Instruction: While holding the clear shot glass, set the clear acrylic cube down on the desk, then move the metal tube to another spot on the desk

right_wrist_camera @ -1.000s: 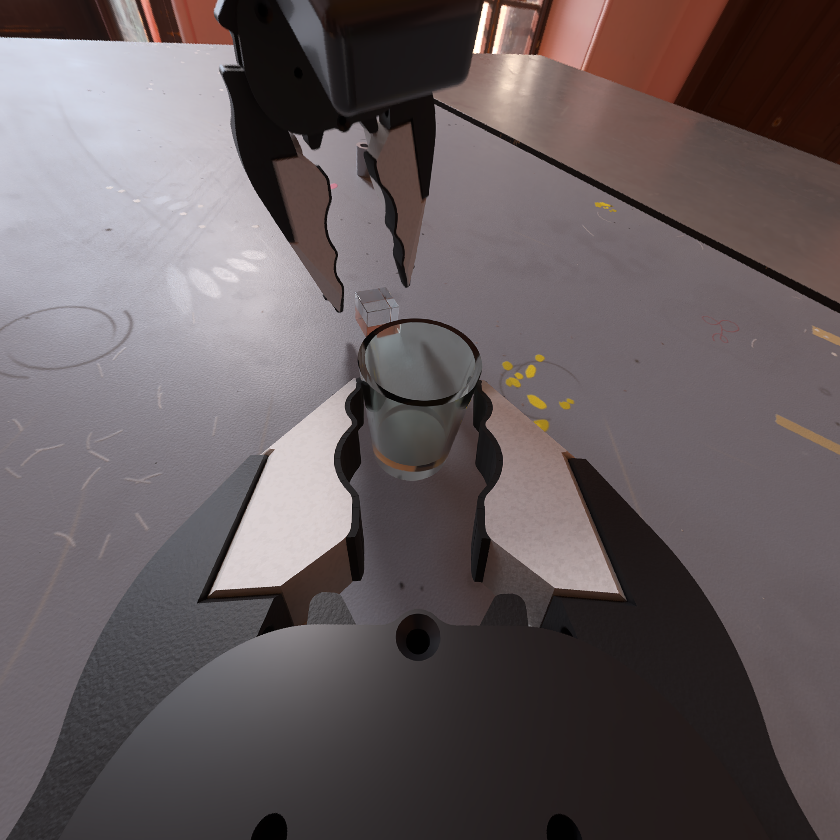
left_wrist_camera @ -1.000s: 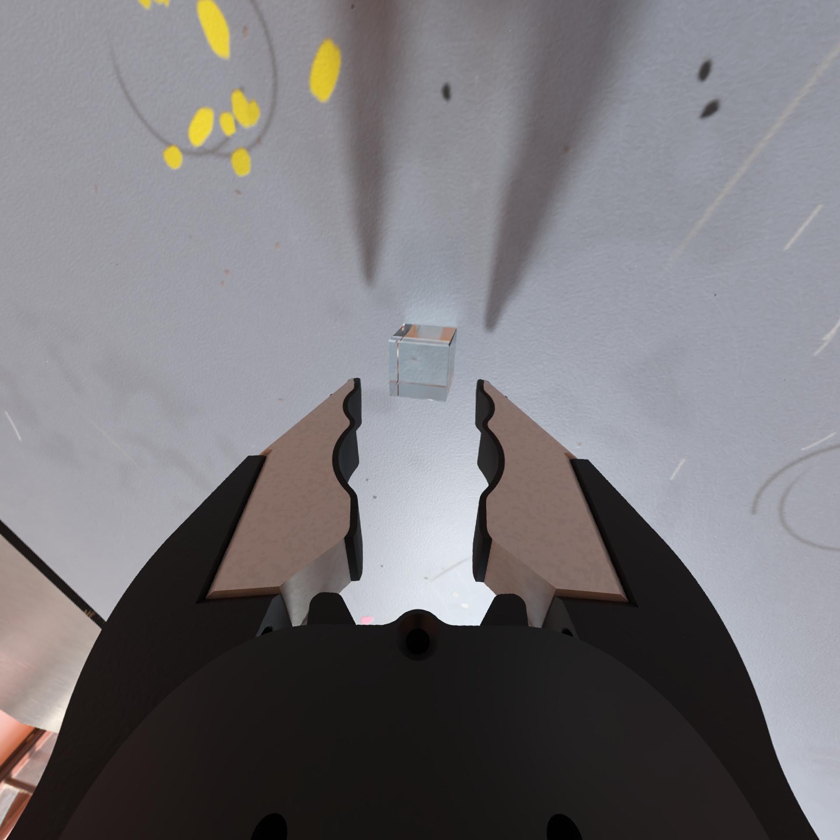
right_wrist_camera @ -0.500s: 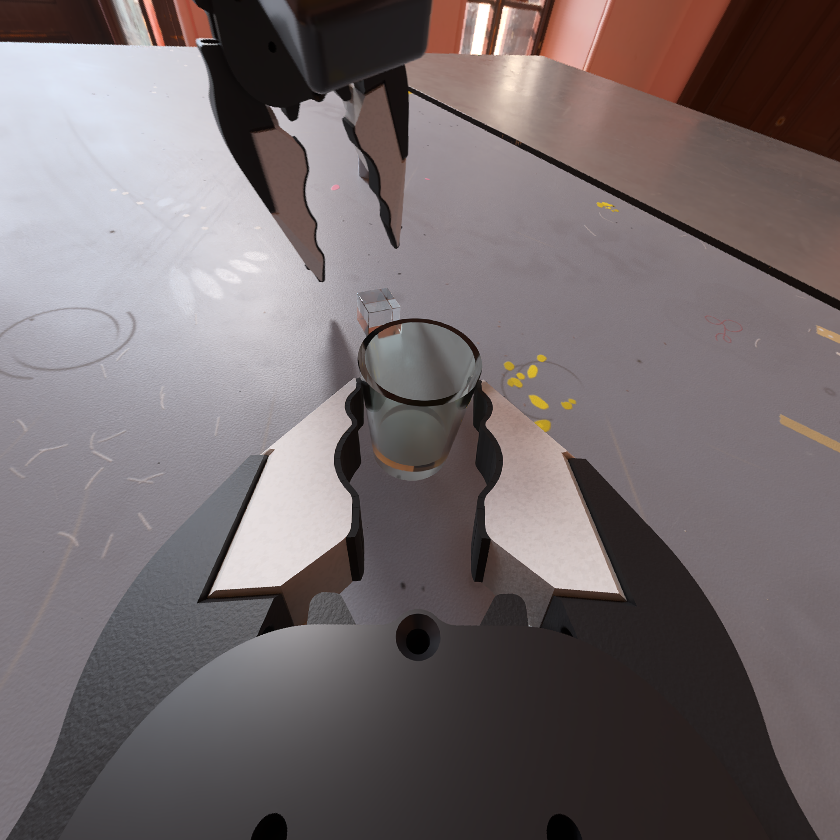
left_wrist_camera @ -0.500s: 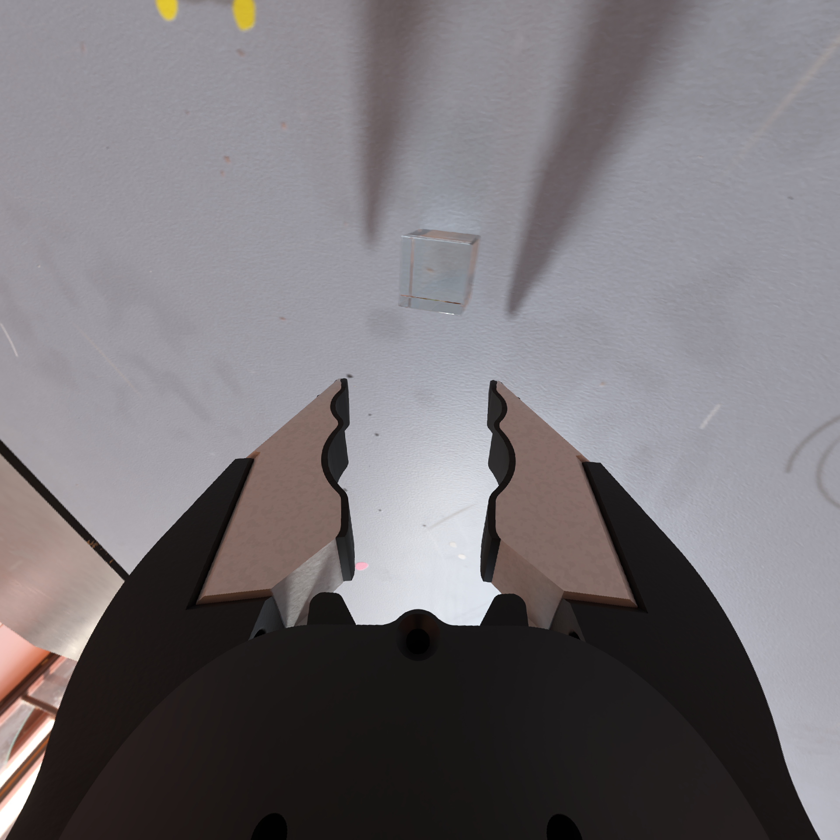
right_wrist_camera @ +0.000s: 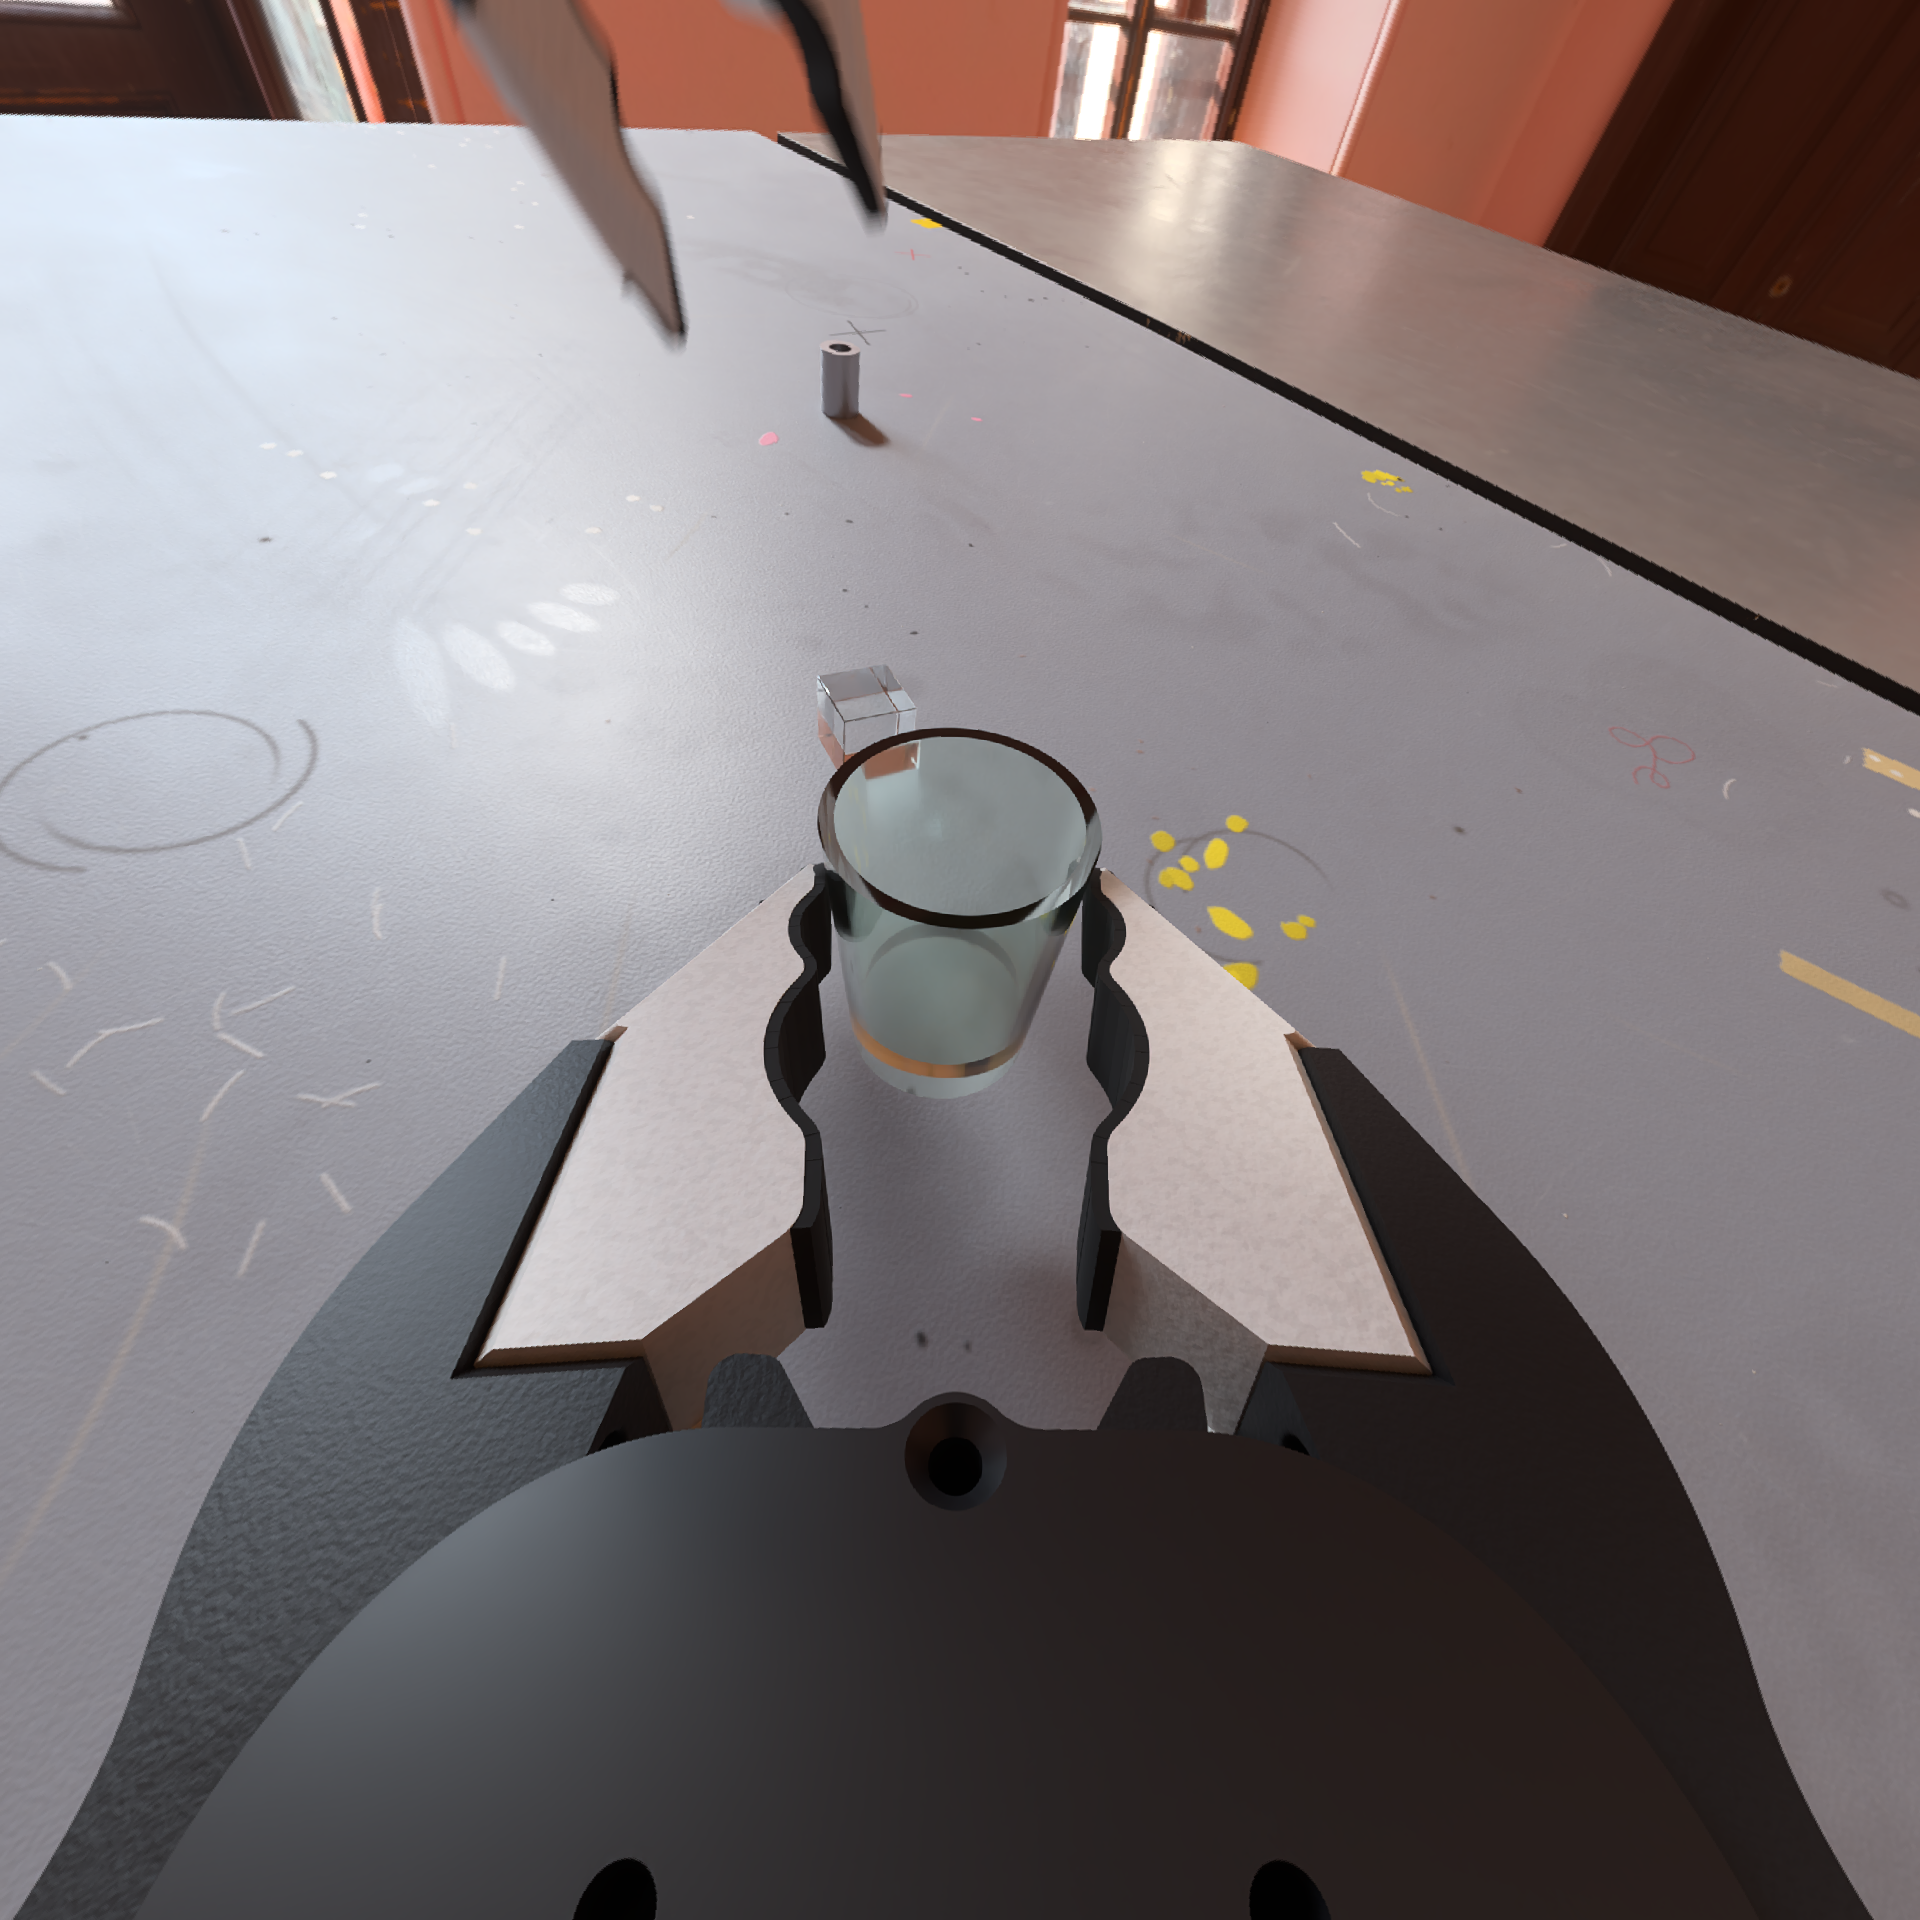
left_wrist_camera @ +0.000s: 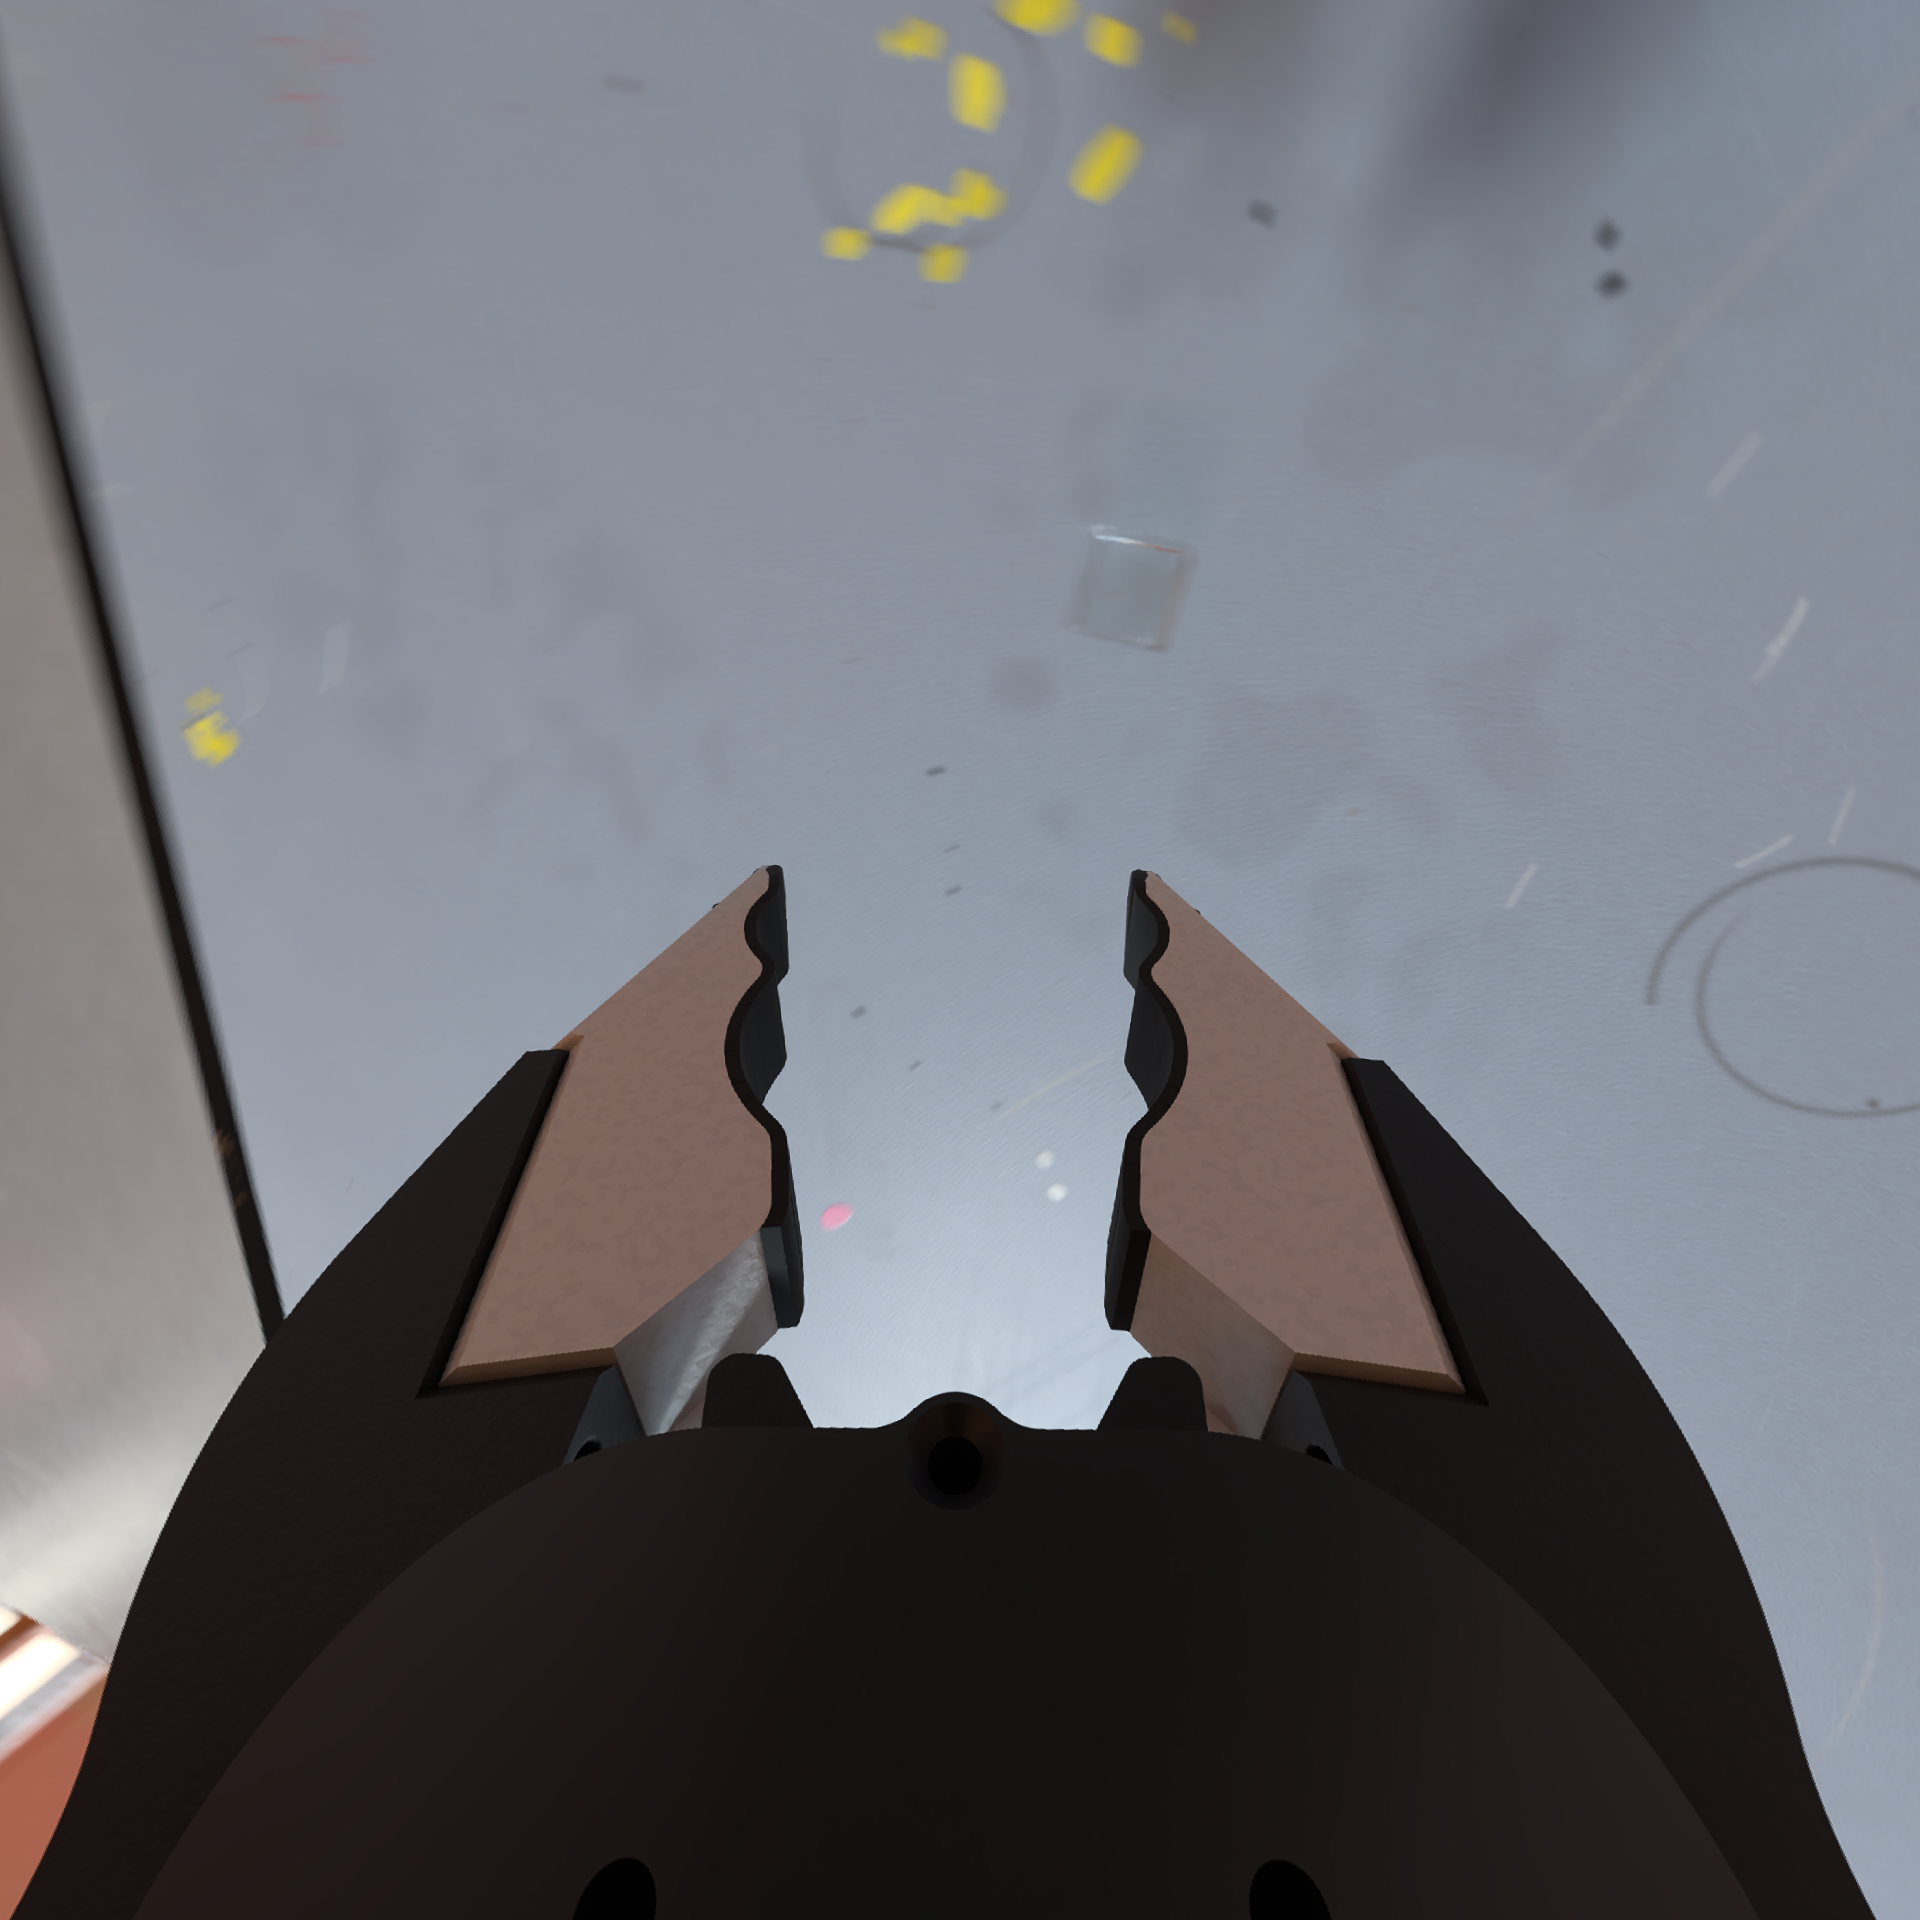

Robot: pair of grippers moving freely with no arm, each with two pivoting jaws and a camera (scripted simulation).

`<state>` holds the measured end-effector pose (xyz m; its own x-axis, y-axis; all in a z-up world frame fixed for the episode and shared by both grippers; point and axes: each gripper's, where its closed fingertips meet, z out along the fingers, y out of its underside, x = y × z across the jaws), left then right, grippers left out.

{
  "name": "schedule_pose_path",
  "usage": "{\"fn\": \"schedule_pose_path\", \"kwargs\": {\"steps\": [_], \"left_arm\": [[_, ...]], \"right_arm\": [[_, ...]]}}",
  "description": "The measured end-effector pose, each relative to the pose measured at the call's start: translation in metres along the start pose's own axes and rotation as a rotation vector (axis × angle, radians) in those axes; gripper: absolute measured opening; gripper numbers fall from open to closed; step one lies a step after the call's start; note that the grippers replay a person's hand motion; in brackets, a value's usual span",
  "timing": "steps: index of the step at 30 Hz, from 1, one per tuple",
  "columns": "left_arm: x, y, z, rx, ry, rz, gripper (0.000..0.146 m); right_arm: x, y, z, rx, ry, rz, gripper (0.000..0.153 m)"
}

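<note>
Gripping the clear shot glass (right_wrist_camera: 956, 914) in my right gripper (right_wrist_camera: 956, 904), I hold my left gripper (left_wrist_camera: 956, 883) wide and empty above the grey desk (left_wrist_camera: 520, 520); the clear acrylic cube (left_wrist_camera: 1127, 601) rests there, the short metal tube (right_wrist_camera: 842, 376) upright well beyond.

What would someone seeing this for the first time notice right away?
First the clear shot glass, upright and clamped in the right tongs at the centre of the right wrist view. Just beyond it the clear acrylic cube rests on the grey desk. Farther back stands the small metal tube, with the open left tongs above.
</note>
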<state>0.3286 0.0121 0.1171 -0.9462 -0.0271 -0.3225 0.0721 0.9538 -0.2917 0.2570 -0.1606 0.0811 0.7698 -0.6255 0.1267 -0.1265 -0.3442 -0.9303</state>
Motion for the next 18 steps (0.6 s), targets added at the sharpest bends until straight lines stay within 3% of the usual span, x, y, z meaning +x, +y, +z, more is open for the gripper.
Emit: {"fn": "schedule_pose_path", "kwargs": {"steps": [3, 5, 11, 18], "left_arm": [[-0.051, 0.031, -0.039, 0.051, -0.082, -0.172, 0.065], [-0.081, 0.068, -0.042, 0.010, -0.109, -0.281, 0.064], [-0.108, 0.175, 0.027, -0.181, -0.012, -0.502, 0.063], [-0.106, 0.218, 0.073, -0.281, 0.091, -0.499, 0.054]], "right_arm": [[-0.001, -0.001, 0.001, 0.000, -0.007, -0.002, 0.048], [-0.002, 0.000, 0.001, -0.004, -0.006, -0.007, 0.048], [-0.001, 0.000, 0.001, -0.003, -0.003, 0.002, 0.048], [0.001, 0.002, 0.002, -0.010, -0.003, 0.015, 0.048]]}}
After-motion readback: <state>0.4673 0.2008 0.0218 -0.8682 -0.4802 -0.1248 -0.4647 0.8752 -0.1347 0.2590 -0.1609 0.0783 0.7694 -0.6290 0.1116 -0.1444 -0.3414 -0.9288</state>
